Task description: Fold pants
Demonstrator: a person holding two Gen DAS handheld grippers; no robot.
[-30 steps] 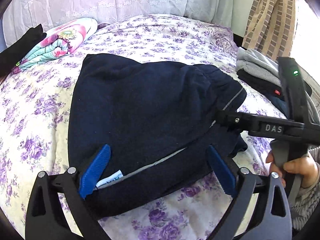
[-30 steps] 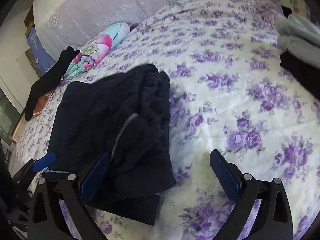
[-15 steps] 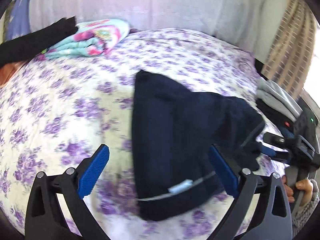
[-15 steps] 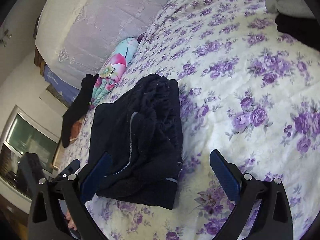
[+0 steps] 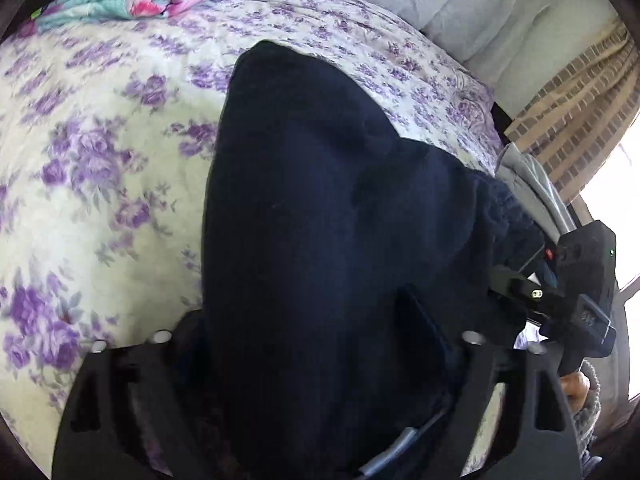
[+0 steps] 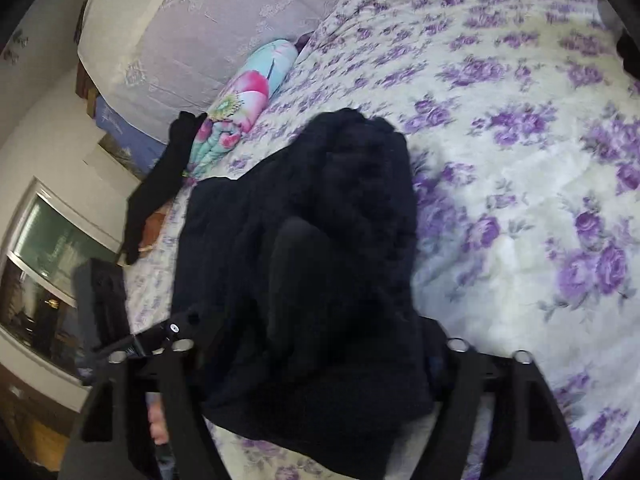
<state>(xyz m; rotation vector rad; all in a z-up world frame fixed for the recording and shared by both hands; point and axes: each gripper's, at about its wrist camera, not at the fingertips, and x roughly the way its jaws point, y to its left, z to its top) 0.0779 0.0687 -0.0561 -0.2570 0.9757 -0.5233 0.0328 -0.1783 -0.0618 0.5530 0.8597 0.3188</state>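
Navy fleece pants [image 5: 340,220], folded into thick bundle, lie on floral bedspread [image 5: 100,168], filling space between my jaws. Left gripper [image 5: 320,344] and right gripper [image 6: 316,344] have just been closing round bundle ends; pads buried in cloth, actual pinch unclear. Risk: bite catches top layer only, so fold slumps open on lift.

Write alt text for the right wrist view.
Folded dark navy pants lie on a purple-flowered bedspread, their near end between the right claw's closing fingers. A rolled floral blanket lies by the pale headboard.
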